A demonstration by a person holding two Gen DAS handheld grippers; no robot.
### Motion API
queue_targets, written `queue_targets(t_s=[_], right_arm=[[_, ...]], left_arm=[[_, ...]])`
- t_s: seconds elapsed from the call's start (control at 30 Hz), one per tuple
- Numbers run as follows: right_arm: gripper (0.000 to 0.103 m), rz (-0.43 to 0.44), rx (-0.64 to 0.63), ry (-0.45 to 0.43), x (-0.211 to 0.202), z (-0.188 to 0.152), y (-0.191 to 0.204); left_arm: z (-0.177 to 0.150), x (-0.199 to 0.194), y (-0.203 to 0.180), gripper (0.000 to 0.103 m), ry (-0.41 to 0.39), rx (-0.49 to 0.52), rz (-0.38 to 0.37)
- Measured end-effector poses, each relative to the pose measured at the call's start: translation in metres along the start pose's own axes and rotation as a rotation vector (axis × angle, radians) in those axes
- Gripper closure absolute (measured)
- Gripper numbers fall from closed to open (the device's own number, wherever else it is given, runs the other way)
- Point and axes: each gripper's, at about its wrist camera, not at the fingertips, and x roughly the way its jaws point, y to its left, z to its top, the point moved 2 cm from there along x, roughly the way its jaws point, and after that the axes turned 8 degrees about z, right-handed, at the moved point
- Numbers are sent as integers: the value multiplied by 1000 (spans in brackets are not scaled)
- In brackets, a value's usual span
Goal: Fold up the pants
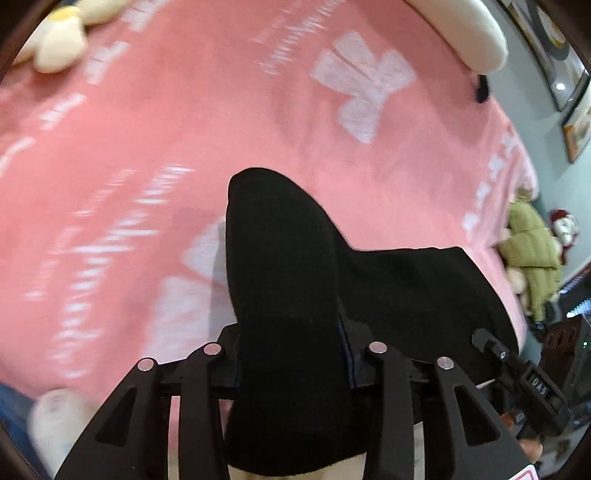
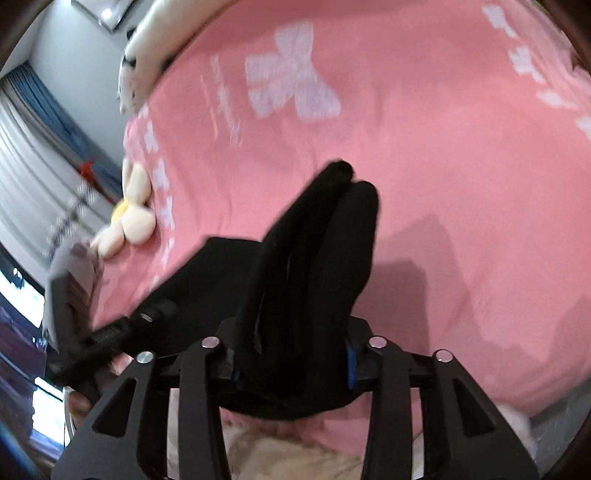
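The black pants [image 1: 280, 240] hang bunched above a bed covered by a pink blanket [image 1: 184, 129]. My left gripper [image 1: 293, 354] is shut on a thick fold of them; the cloth fills the gap between the jaws and hides the pads. A second stretch of the pants [image 1: 424, 295] runs right toward the other gripper's body [image 1: 517, 365]. In the right wrist view my right gripper [image 2: 291, 362] is shut on a rolled bundle of the pants [image 2: 317, 251], which stands up over the pink blanket [image 2: 443, 166]. The left gripper's body [image 2: 122, 332] shows at lower left.
A cream and yellow flower plush [image 1: 59, 40] [image 2: 129, 218] lies near the blanket's edge. A white pillow [image 1: 472, 33] is at the head of the bed. A green-clad plush [image 1: 532, 254] sits past the bed's right edge. Curtains [image 2: 37, 147] hang at left.
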Motion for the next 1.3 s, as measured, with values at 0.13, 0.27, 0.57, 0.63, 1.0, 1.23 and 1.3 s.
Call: queue_targets(t_s=[0.13,0.27,0.57,0.63,1.0,1.23,1.3], right_arm=[[48,-260,21,100,35,-45,-34],[47,-274,-17,-5,7,-29,-11],[35,-268,-88,117,90,44,-12],[67,-273,-79,141,114,46,-21],[90,-478,-213,111,93,27,-16],[69,-296,-126,31,36,-14,4],[68,-314,-111,67,32,-33,2]], left_arm=[[-43,22,39,46,81,41,243],[-63,5,51,34,12,51,292],[-50,-4,-5,23,-101,206,342],[-47,7,-11,23,-74,234,358],[-57,30,-18,21,-29,287,403],[-60,27,-17,20,-27,292,405],[-60,26,-18,20,-26,289,409]])
